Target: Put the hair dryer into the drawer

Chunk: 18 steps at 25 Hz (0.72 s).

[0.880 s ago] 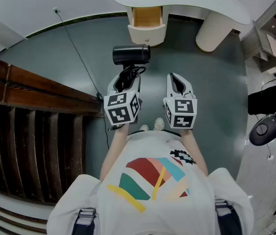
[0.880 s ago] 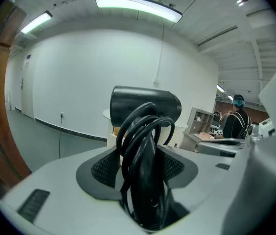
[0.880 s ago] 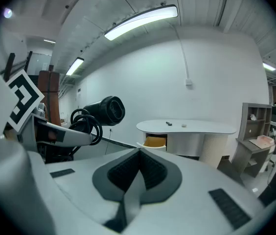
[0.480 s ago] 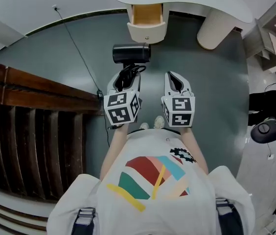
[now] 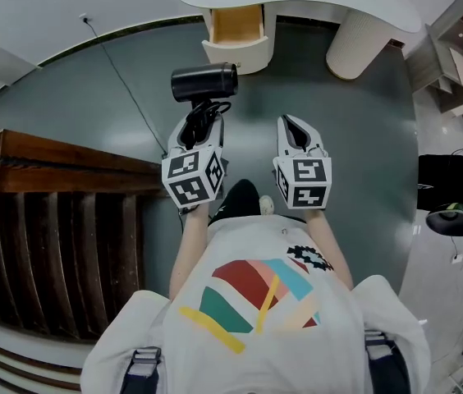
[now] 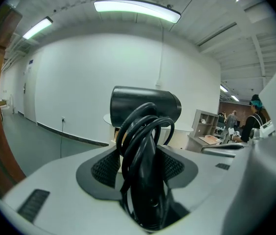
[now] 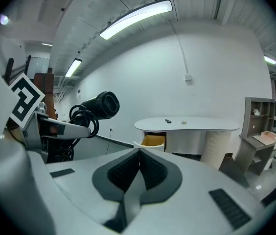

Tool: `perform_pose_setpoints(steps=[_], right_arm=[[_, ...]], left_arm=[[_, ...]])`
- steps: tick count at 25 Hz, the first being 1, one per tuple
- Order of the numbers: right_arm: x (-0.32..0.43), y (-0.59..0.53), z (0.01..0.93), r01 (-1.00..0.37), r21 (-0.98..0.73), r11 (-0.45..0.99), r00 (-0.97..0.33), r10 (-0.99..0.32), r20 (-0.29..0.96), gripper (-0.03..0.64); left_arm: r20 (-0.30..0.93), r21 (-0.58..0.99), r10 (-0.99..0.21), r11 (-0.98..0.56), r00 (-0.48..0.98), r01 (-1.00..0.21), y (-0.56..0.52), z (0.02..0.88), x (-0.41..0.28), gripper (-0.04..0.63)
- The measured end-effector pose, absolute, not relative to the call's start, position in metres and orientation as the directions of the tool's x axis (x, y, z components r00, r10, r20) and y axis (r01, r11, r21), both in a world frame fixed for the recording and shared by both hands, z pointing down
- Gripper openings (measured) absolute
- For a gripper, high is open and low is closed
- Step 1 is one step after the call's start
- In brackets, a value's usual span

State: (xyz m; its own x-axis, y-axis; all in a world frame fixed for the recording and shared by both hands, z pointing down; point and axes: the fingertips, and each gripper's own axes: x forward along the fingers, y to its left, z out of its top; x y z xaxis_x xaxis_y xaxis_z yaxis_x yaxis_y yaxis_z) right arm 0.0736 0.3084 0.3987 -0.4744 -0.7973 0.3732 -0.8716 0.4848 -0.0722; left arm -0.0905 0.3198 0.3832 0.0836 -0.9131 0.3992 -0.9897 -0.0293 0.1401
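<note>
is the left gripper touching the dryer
Touching. The left gripper view shows the left gripper with its pads closed on the handle of the dryer, which sits between them.

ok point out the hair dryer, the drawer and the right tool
hair dryer [image 5: 204, 82], head view, black barrel
drawer [image 5: 236, 25], head view, open wooden inside
right tool [image 5: 291, 123], head view, midway between its tips

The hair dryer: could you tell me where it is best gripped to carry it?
Grip the hair dryer by its handle, from the butt end, as the left gripper does: it fits between the jaws with the coiled cord, leaving the wide barrel free.
</note>
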Motion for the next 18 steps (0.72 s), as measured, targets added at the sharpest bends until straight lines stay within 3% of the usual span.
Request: perform_pose_setpoints(steps=[18], right_arm=[[0.086,0.229,0.402,-0.886,-0.049,0.461,-0.444,-0.814,0.374,0.011]], left_arm=[[0.365,0.195,-0.925,-0.036,0.107,-0.98,0.232,0.388,-0.096,0.236]])
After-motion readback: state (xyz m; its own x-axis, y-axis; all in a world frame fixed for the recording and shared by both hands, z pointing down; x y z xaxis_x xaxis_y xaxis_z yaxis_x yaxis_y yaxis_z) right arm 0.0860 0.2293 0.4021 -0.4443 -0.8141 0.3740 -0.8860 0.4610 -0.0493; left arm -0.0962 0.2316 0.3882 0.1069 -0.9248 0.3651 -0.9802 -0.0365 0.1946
